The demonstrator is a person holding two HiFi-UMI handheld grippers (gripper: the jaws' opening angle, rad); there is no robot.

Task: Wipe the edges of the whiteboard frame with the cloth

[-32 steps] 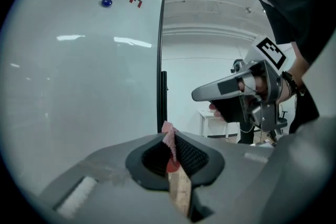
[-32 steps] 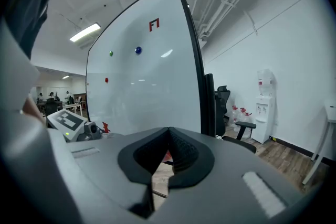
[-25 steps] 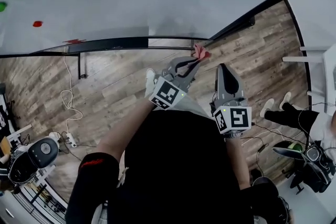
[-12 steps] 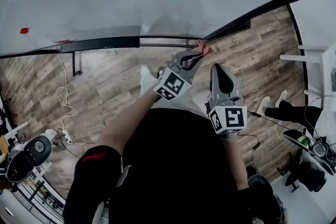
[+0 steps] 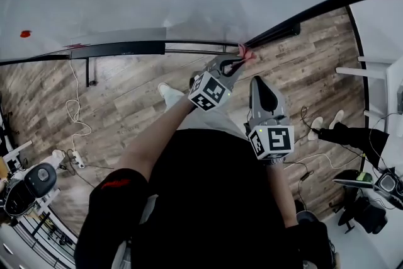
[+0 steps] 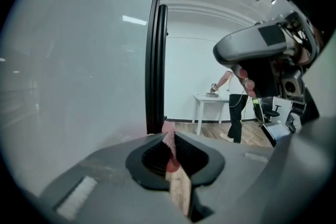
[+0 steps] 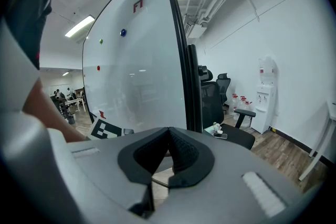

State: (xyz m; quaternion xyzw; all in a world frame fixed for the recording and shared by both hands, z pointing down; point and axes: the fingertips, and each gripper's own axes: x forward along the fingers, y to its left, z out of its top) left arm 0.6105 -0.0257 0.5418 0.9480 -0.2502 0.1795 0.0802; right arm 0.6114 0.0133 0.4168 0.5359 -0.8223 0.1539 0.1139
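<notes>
Now | left gripper [image 5: 234,63] pinching small pink cloth [image 5: 245,55] at black whiteboard frame [image 5: 189,46], upper centre of head view | right gripper [image 5: 259,82] jaws pressed together, empty, lower right of it

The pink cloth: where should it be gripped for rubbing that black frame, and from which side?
Grip the cloth by its bunched fold, as the left gripper has it: jaws shut on it, a short tuft poking past the tips. Come at the black frame tips first. The cloth is limp, so probably only a short tuft presses firmly.
</notes>
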